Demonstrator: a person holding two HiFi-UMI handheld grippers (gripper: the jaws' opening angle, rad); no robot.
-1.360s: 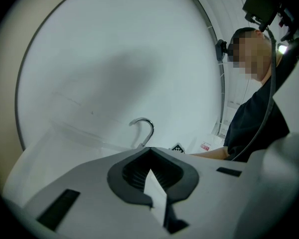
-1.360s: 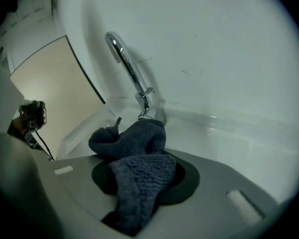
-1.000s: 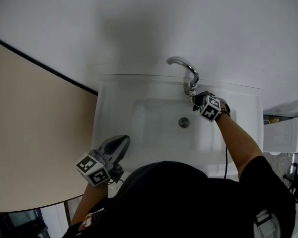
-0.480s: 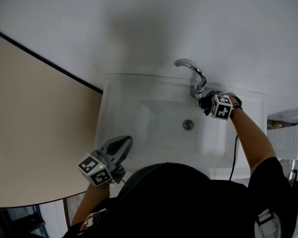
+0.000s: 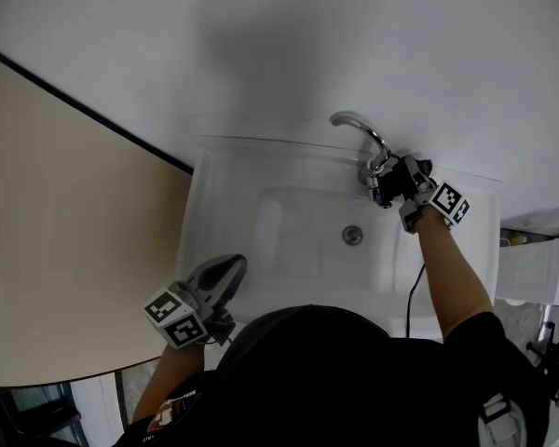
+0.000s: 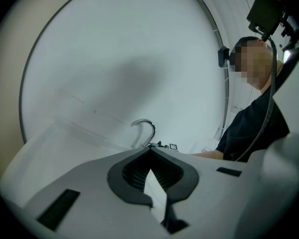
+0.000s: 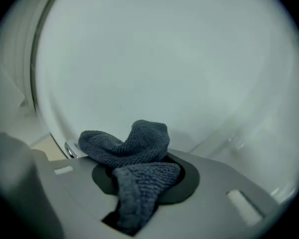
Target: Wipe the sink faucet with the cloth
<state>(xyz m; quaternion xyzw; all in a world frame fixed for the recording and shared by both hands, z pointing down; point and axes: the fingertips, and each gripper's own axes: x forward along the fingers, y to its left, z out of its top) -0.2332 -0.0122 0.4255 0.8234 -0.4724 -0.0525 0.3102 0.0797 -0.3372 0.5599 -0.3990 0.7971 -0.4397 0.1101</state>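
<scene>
Head view: steeply down over sink (image 5: pixel 210 240) and faucet (image 5: pixel 356 120). Left gripper view: level toward that faucet, well apart. Right gripper view: close to wall (image 7: pixel 179 59).

My dark grey knitted cloth (image 7: pixel 134 158) sits bunched in my right claw (image 5: pixel 387 182), whose jaws have just been closing on it. It is just beside the base of the curved chrome faucet (image 5: pixel 359 127), which stands upright at the sink's (image 5: pixel 224 212) back edge, right of centre.
</scene>
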